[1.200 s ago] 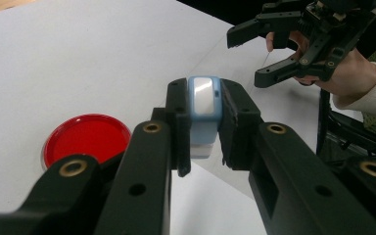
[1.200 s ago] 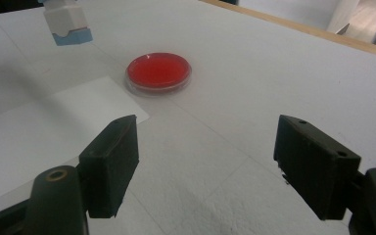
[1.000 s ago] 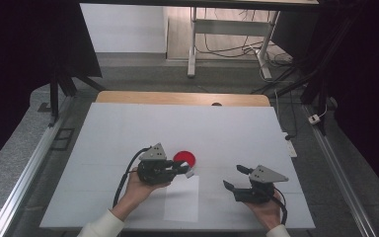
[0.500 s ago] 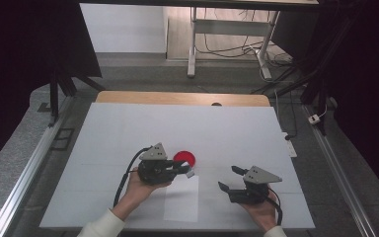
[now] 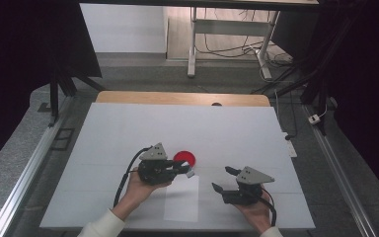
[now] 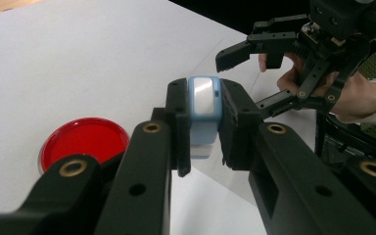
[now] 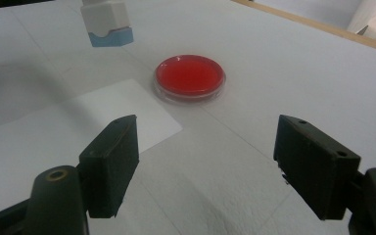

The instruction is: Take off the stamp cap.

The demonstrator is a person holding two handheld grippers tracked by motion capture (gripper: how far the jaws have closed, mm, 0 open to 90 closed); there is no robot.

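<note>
Left gripper (image 6: 203, 122) clamped on blue-white block (image 6: 203, 105), possibly a stamp, held just beside red dish (image 5: 184, 158). Right gripper (image 7: 205, 166) jaws apart, facing dish. Next, likely: right closes in on dish.

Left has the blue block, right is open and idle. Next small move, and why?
Probably bring the right hand-held gripper forward toward the red dish. Its jaws stand wide open with nothing between them, and the dish lies straight ahead on the white table. The left hand-held gripper is shut on the blue block, held beside the dish, so the free hand seems the one to act.
</note>
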